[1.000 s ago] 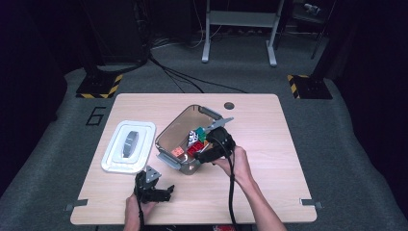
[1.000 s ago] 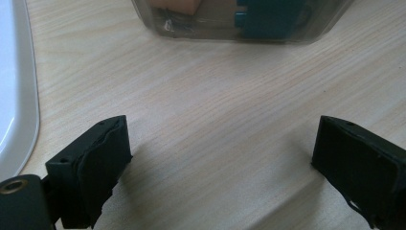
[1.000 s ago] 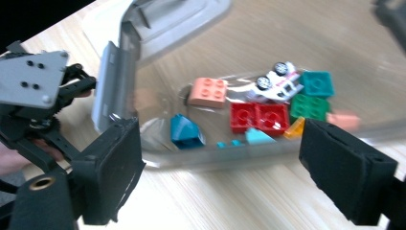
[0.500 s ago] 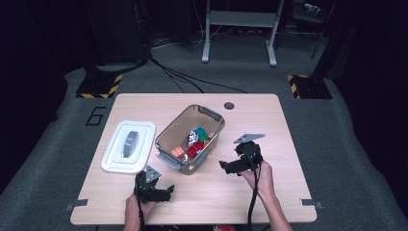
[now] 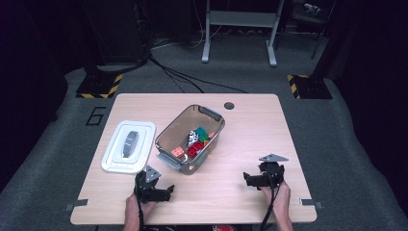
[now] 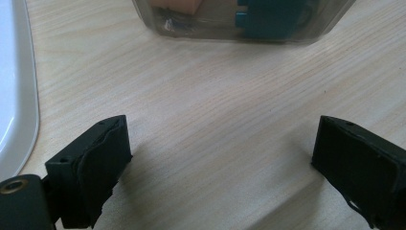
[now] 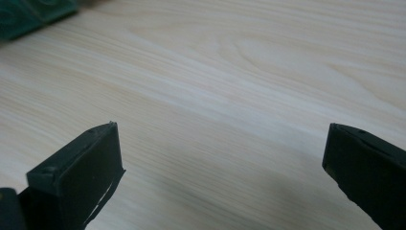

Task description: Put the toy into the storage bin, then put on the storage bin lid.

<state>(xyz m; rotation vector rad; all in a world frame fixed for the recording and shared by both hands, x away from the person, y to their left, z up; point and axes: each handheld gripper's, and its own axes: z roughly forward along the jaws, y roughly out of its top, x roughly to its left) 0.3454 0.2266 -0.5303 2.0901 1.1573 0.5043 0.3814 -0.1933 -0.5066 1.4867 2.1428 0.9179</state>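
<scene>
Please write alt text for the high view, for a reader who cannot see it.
A clear bin of coloured blocks stands mid-table, its white lid lying beside it. Near the table's front edge, the left gripper and right gripper are open and empty.

Bin [image 5: 211, 126] mid table [image 5: 250, 120] w/ bricks [image 5: 196, 142] inside, lid [image 5: 130, 147] just left of bin, left gripper [image 5: 166, 191] at near edge below bin, right gripper [image 5: 248, 179] near edge, well right of bin
</scene>
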